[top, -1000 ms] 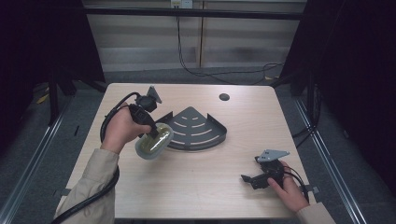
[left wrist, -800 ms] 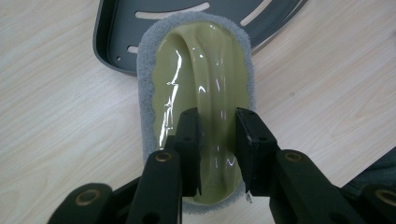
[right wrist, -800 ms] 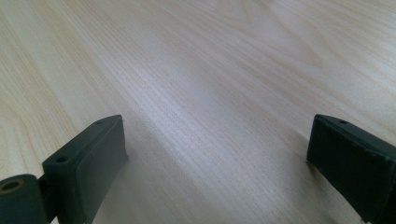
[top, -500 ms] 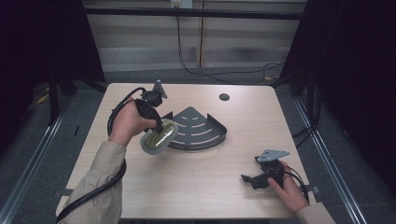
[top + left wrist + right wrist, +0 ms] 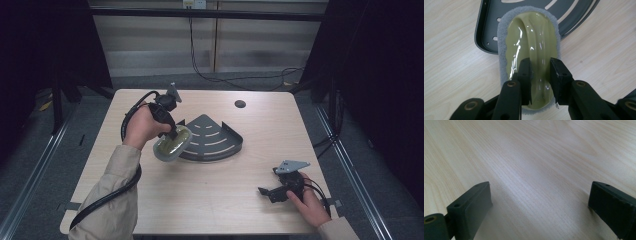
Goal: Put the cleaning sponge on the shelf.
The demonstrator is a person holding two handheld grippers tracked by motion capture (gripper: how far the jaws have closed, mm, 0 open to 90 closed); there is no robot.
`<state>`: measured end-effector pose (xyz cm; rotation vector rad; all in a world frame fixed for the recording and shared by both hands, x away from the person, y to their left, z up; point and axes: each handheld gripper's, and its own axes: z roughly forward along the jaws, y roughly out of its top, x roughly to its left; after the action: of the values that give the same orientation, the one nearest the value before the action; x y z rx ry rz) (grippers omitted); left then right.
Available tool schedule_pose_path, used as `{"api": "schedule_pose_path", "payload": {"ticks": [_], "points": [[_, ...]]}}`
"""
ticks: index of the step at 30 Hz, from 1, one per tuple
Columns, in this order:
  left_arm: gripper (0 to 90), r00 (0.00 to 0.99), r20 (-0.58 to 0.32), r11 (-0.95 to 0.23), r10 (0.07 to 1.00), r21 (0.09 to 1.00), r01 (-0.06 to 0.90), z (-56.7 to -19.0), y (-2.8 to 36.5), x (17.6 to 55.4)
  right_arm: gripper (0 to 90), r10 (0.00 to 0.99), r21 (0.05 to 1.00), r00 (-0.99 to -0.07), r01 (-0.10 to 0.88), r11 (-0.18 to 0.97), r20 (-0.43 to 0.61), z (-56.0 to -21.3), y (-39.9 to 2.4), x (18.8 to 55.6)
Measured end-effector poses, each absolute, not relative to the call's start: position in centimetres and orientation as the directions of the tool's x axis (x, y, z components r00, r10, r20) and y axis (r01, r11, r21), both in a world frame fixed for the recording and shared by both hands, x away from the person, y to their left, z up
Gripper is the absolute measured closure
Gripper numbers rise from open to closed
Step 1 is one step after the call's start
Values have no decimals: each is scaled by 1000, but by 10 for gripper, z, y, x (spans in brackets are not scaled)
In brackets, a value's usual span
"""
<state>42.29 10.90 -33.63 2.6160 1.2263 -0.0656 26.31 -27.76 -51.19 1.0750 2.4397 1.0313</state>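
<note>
**Scrubbing pad held over a corner rack**

The left gripper (image 5: 540, 75) pinches the raised glossy handle ridge of an olive-green scrubbing pad (image 5: 171, 143), held over the left point of a dark grey corner rack (image 5: 212, 138) mid-table. The pad looks light, with a stiff, slick plastic top and soft grey fleece rim; the ridge is the natural hold. The right gripper (image 5: 540, 200) rests near the table's front right corner, jaws spread. No writing is readable.
</note>
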Motion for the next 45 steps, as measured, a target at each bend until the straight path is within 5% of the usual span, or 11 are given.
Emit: {"api": "schedule_pose_path", "payload": {"ticks": [45], "points": [[716,670,-84,-644,738,212,735,-340,72,461,42,730,708,-682,529,467,27,-512,-278,263]]}}
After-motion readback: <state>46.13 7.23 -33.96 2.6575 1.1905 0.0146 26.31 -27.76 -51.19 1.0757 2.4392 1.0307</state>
